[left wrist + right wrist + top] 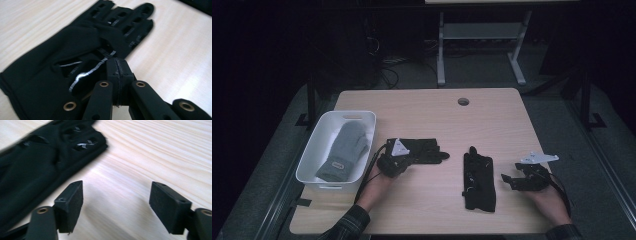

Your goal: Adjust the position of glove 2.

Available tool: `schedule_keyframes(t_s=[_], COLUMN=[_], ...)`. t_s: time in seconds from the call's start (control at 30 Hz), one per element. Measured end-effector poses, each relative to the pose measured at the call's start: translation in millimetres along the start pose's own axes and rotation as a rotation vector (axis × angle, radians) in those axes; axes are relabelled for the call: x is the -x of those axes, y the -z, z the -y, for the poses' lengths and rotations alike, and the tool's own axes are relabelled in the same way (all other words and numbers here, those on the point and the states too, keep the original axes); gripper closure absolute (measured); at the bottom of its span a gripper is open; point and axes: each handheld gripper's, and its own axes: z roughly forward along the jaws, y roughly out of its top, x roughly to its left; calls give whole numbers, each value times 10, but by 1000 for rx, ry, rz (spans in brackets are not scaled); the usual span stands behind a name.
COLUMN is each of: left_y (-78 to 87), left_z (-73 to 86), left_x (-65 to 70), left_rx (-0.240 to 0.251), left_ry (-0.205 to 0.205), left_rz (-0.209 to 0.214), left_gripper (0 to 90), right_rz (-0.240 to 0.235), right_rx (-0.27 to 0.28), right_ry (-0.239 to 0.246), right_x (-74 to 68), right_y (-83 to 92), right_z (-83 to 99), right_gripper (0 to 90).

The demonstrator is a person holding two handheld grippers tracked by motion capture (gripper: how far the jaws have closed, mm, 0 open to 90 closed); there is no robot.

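Left tongs (117, 65) are pinched tight on a fold of the left black glove (75, 62), near its palm edge; a grip there should let the fabric lift without dragging the fingers. That glove lies on the worktop (492, 115) just right of the white bin (309, 155), which holds a grey mitten (343, 150), so the bin is the likely destination. Right tongs (116, 202) stand wide with nothing between them, over bare wood just right of the second black glove (478, 179), near centre.
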Motion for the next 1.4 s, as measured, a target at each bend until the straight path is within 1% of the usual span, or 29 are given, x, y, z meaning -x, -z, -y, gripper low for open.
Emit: schedule_keyframes(t_s=[0.07,0.1,0.17,0.27,0.33,0.4,0.43,0.47,0.53,0.57,0.6,0.67,0.73,0.77,0.83,0.9,0.97,1.07,1.13,1.17,1.23,1.27,1.33,1.4], left_y=[-45,-68,-116,-182,-196,-200,-202,-207,-217,-229,-239,-263,-290,-300,-320,-337,-356,-378,-383,-390,-398,-398,-382,-348], left_z=[-11,-16,-23,-23,-30,-39,-44,-53,-76,-89,-109,-136,-165,-182,-211,-235,-263,-292,-304,-311,-316,-323,-331,-341], left_x=[-16,-28,-54,-80,-80,-49,-38,-15,31,72,111,173,264,302,371,436,505,607,659,694,738,765,784,762], left_rx=[-3,-10,-20,-50,-43,-43,-43,-41,-48,-44,-45,-39,-34,-34,-32,-30,-31,-26,-28,-25,-21,-21,-16,-8], left_ry=[17,14,24,29,30,27,23,28,7,19,8,4,1,-11,-17,-26,-33,-41,-44,-37,-35,-43,-55,-49], left_rz=[-20,-29,-32,-22,-10,-1,4,15,29,44,57,83,98,103,130,146,173,202,221,239,258,270,269,271], left_gripper=[893,893,892,892,893,893,893,893,893,893,893,893,893,893,893,893,893,893,893,893,893,892,888,890], right_rz=[8,14,14,11,12,15,14,15,13,13,12,11,11,11,9,8,7,6,6,6,6,6,5,5], right_rx=[-4,-4,-4,-3,-5,-2,10,14,20,20,23,26,27,27,28,29,39,38,38,38,38,38,37,37], right_ry=[-1,-4,-4,-3,-6,-6,-5,-5,-6,-6,-6,-7,-6,-5,-3,-2,-1,-2,-2,-1,-1,-1,0,0], right_x=[19,22,29,35,38,42,47,48,46,46,46,46,45,45,44,42,39,38,38,39,38,38,38,37], right_y=[-3,-7,-12,-26,-27,-32,-42,-45,-48,-48,-49,-50,-51,-52,-55,-57,-63,-63,-62,-61,-60,-60,-62,-62], right_z=[14,21,29,36,39,41,49,53,61,61,64,70,71,71,70,70,79,79,79,80,81,81,80,80], right_gripper=[252,247,245,236,230,212,199,195,189,189,186,182,179,179,173,168,162,162,162,162,161,161,157,157])
